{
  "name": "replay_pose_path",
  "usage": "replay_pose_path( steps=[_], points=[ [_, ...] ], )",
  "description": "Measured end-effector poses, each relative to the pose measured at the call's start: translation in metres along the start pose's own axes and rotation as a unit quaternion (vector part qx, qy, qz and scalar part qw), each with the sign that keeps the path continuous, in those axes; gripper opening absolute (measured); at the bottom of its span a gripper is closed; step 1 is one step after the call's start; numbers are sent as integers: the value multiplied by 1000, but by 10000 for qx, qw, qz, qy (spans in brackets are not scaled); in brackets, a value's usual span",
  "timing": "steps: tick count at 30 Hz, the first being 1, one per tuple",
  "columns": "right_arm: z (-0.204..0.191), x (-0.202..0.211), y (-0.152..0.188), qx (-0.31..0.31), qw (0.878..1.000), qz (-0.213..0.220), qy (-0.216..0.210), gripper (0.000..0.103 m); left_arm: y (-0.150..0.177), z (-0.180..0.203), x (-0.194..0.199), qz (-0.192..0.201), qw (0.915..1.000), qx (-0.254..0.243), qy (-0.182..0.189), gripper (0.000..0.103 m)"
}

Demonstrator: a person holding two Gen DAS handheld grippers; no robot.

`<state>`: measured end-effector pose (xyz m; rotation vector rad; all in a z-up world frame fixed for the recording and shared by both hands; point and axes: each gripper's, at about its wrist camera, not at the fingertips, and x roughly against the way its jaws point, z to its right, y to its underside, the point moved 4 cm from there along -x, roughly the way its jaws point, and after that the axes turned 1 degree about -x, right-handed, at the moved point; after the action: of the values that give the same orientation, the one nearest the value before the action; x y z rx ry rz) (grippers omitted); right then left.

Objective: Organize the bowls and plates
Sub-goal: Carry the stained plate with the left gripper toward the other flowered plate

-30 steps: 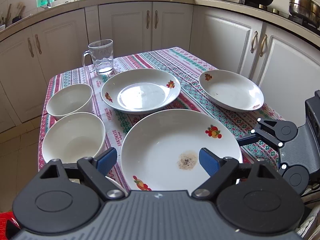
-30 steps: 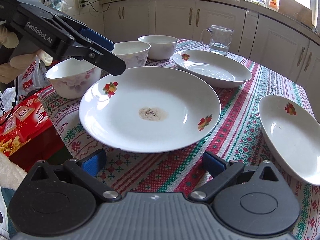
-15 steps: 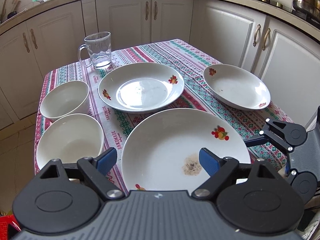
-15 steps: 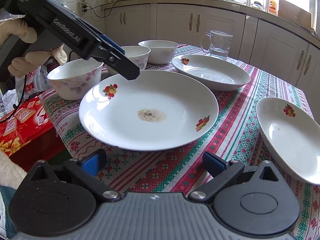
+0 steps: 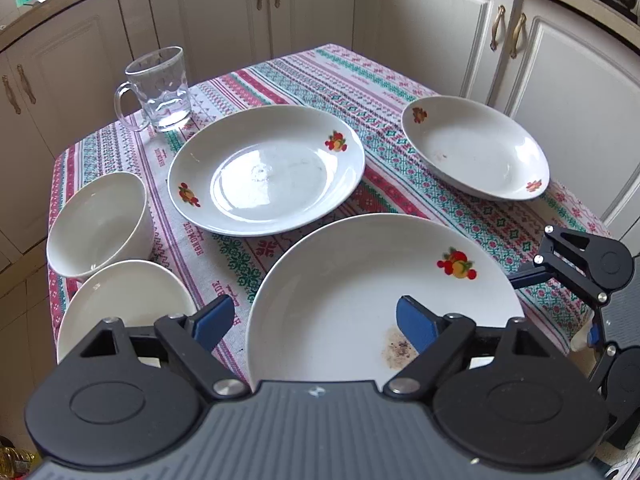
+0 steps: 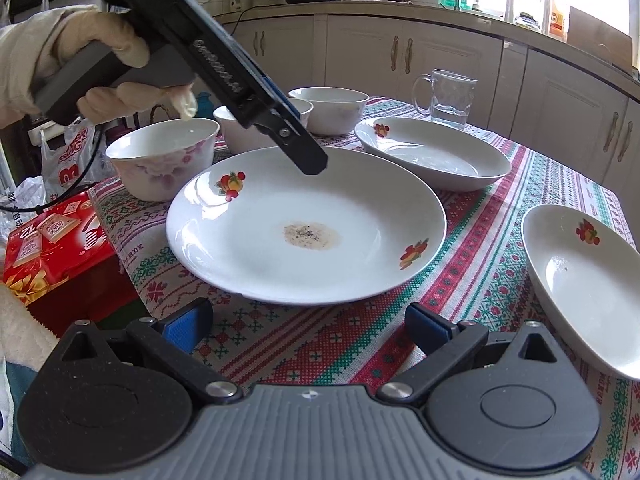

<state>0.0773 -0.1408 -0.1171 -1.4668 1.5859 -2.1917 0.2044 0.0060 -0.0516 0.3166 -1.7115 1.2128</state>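
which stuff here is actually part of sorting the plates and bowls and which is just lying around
Part of the job:
- large stained plate
- middle plate
- far-right plate
- three bowls: floral bowl, two plain white bowls
- left gripper and right gripper, both open

Just lying about:
- glass mug
- red box beside the table
- patterned tablecloth

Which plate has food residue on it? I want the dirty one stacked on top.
The large plate below the left gripper: it has a brown speckled stain at its centre.
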Motion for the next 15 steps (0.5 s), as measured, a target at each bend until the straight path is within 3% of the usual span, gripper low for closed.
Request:
replay_pose_path(
  steps=[12, 15],
  points=[
    [-5, -4, -2, 62, 9999, 122, -13, 103, -9, -9, -26, -892, 9954, -178, 290, 78],
    [-5, -4, -2, 35, 9999, 148, 34, 103, -9, -11, -31, -1140, 9926, -162, 389, 71]
  ],
)
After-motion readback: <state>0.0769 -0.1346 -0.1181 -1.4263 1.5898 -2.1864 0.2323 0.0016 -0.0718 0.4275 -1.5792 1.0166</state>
